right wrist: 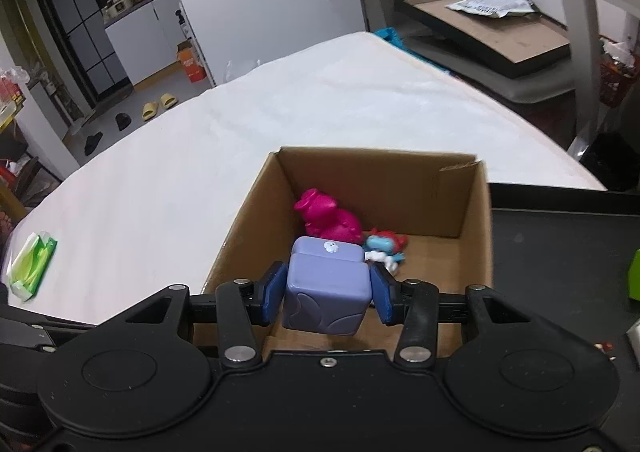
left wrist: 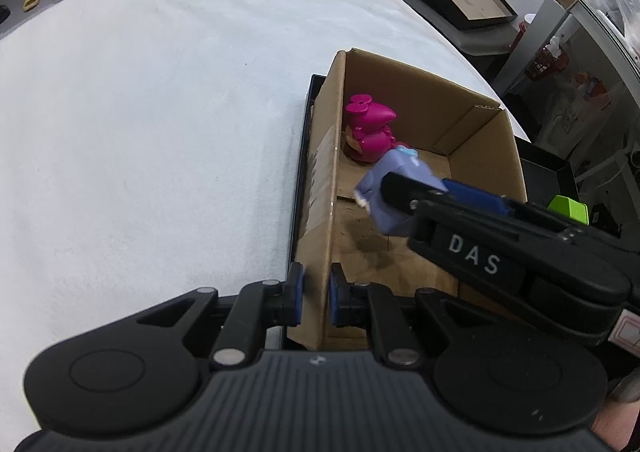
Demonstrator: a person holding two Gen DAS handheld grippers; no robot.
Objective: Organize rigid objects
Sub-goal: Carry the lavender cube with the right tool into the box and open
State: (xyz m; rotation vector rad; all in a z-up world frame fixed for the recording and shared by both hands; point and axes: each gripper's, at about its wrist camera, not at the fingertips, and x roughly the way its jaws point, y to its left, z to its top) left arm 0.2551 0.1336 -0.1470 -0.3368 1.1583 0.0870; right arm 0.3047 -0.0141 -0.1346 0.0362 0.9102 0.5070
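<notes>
An open cardboard box (left wrist: 484, 150) (right wrist: 472, 212) stands on a black tray (right wrist: 560, 252). Inside lie a magenta toy figure (left wrist: 370, 128) (right wrist: 326, 220) and a small blue-and-red figure (right wrist: 386, 246). My right gripper (right wrist: 327, 294) is shut on a lavender cube (right wrist: 326, 286) (left wrist: 390, 192) and holds it over the box's inside. My left gripper (left wrist: 316, 294) is shut on the box's near left wall (left wrist: 322, 212), one pad on each side.
The box and tray sit at the right edge of a white-covered table (left wrist: 160, 112). A green object (left wrist: 570, 208) (right wrist: 634, 276) lies on the tray right of the box. A green tissue pack (right wrist: 32, 268) lies on the table's left.
</notes>
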